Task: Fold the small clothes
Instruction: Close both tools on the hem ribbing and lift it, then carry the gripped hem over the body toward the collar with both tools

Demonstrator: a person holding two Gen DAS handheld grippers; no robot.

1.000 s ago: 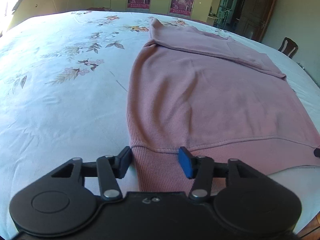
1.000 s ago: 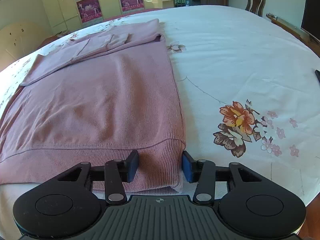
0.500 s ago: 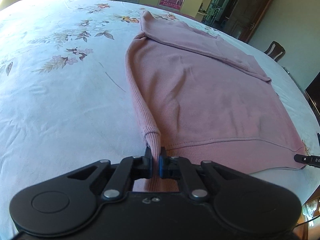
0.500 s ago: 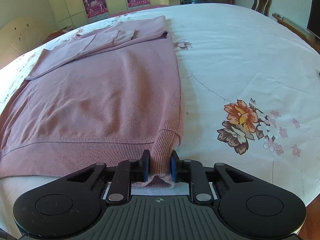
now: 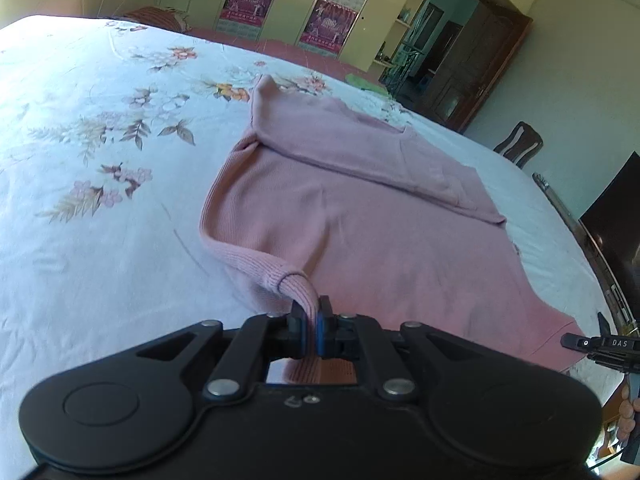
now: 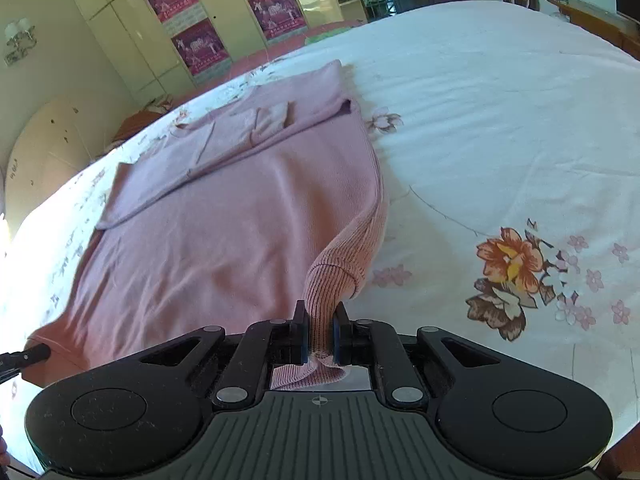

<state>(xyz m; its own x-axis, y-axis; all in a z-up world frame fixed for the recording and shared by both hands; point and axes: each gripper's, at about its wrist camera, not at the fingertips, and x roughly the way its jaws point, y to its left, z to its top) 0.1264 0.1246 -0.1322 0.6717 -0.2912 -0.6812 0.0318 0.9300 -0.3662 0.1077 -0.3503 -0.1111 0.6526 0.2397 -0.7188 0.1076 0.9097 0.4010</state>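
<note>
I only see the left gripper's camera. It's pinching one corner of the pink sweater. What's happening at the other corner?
Observer: The right gripper is pinching the other bottom corner of the sweater; its jaws have just been closing on the ribbed hem.
Child: Is that corner up off the bed?
Observer: Yes, the hem stands up from the bedsheet in a little peak.
Child: What's next to it on that side?
Observer: A big orange flower printed on the sheet, just beside the lifted corner.
Child: Are the sleeves sticking out?
Observer: No, from there a sleeve cuff lies folded across the top of the sweater.
</note>
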